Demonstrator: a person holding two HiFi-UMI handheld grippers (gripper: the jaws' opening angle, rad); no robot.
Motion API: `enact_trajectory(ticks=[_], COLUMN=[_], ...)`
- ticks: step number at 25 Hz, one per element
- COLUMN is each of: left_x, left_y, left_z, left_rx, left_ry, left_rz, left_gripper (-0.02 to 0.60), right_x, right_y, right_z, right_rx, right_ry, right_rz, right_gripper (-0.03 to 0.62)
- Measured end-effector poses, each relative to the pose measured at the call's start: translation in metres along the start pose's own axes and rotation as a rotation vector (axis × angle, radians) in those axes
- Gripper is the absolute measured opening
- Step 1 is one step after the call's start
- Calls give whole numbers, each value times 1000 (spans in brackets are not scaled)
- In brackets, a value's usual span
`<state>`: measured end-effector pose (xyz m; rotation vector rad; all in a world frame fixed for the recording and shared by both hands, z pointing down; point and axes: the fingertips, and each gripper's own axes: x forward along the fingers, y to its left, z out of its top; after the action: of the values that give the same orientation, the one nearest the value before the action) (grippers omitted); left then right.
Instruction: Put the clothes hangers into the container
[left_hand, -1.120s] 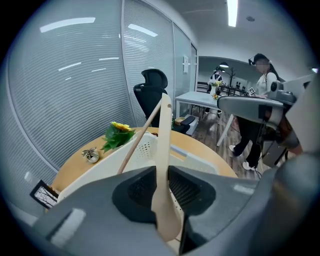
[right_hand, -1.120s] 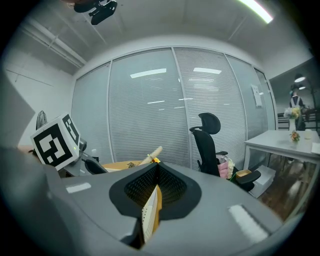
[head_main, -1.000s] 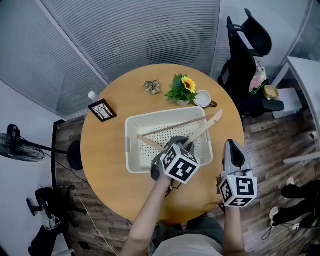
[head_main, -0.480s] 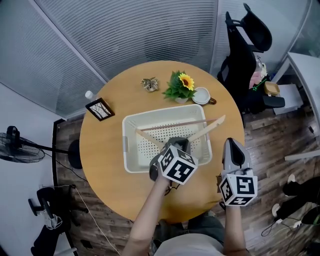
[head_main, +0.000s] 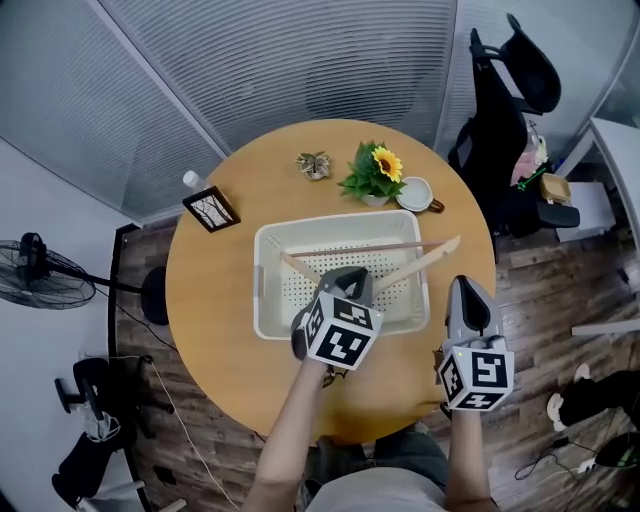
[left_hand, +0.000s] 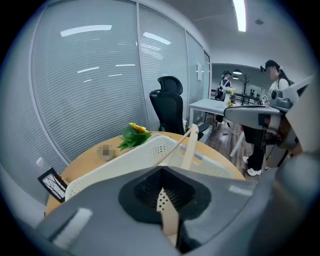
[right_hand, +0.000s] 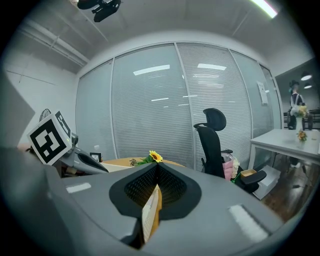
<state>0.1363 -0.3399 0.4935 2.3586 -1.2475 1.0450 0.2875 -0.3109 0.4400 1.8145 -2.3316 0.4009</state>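
Head view: round wooden surface (head_main: 220, 300) with a perforated white basket (head_main: 330, 222) at centre. A wooden clothes hanger (head_main: 420, 262) lies inside the basket. Its crossbar is toward the far wall, and one arm slants up with its tip poking out past the right rim. The left gripper (head_main: 345, 280) sits over the near half of the basket, at the point where the hanger's two arms meet. The right gripper (head_main: 470, 295) is well apart from the basket, at the near right edge of the surface, and nothing shows at its tip. Behind the basket are a potted sunflower (head_main: 375, 172), a white cup (head_main: 412, 194) just beside it, a small picture frame (head_main: 211, 210) and a small bottle (head_main: 190, 180). A black office chair (head_main: 505, 120) stands off the surface at upper right, and a floor fan (head_main: 45, 275) at left. Left gripper view: the fingers (left_hand: 142, 192) are pinched on a pale strip of the hanger's wood. The hanger's arm runs forward from them, over the basket's wall. Whether the hanger rests on the basket floor cannot be told. Right gripper view: the fingers (right_hand: 175, 190) are pressed together, only a thin slit between them, holding nothing. The left gripper's marker cube shows at far left, and the sunflower and chair lie straight ahead.
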Motion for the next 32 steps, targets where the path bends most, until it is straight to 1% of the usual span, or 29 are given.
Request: enact_trajectory(ticks=[2,6,9,17,21,27,32], left_x=[-8,-30,-50,-102,-131,-167,-199], left_y=[10,35,48,75,86,99,110], left_z=[2,7,10,18,24,34,41], left_rx=[-20,-62,-98,-153,-160,-179,-198], left_ry=[-19,-68,-117,-255,-319,-420,-504], left_rz=[40,144,190,261,296,312,337], left_gripper=[0,0,0,0,0,0,0], right_x=[3,6,8,9,3,-5,-9], right_y=[4,15,28,69,85,109,119], right_z=[3,15,24,49,63,83,95], right_rx=[-5,-20,-39,-91,-110,-127,-138], right_ry=[-6,-28,-46,-92,-118,-159,-186], right_rz=[16,50,73,120,118,116,100], right_gripper=[21,21,21,21,21,21,21])
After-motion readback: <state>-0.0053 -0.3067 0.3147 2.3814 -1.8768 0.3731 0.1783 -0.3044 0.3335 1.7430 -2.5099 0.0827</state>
